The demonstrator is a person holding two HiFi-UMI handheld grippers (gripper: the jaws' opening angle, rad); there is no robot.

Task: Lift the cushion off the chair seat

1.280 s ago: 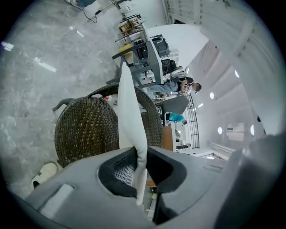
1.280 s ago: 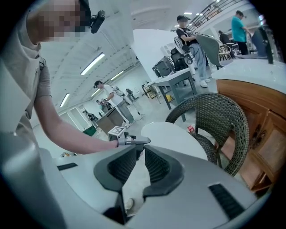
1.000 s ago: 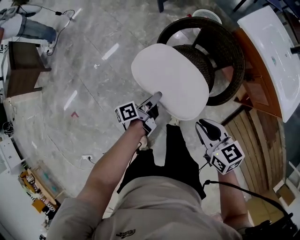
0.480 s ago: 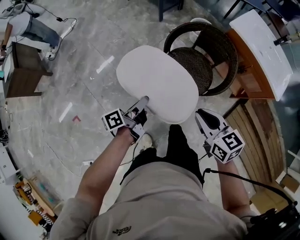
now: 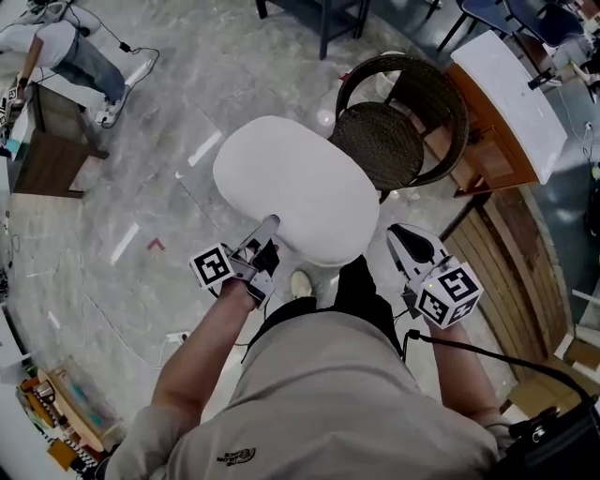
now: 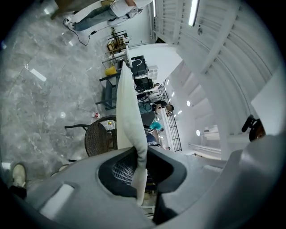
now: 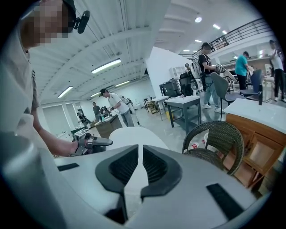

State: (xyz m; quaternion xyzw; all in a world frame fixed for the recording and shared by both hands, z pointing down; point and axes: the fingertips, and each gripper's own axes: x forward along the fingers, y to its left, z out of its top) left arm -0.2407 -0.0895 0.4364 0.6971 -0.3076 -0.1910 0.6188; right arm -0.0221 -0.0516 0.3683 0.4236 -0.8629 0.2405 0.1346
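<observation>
The white oval cushion (image 5: 295,187) hangs in the air to the left of the round dark wicker chair (image 5: 394,131), whose woven seat is bare. My left gripper (image 5: 265,228) is shut on the cushion's near edge. In the left gripper view the cushion (image 6: 127,103) stands edge-on, pinched between the jaws of that gripper (image 6: 139,165), with the chair (image 6: 96,138) behind it. My right gripper (image 5: 405,239) floats just off the cushion's near right edge, apart from it. Its jaws (image 7: 142,165) stand almost together with nothing between them; the cushion (image 7: 129,136) and the chair (image 7: 219,138) lie beyond.
A wooden cabinet with a white top (image 5: 511,103) stands right of the chair. At the far left are a dark wooden table (image 5: 47,141) and a person (image 5: 66,47). Dark table legs (image 5: 319,19) stand at the top. My shoe (image 5: 302,283) is on the marble floor.
The cushion has come off the chair and moved left with my left gripper, uncovering the woven seat. My right gripper has moved along beside it, still shut and apart from it.
</observation>
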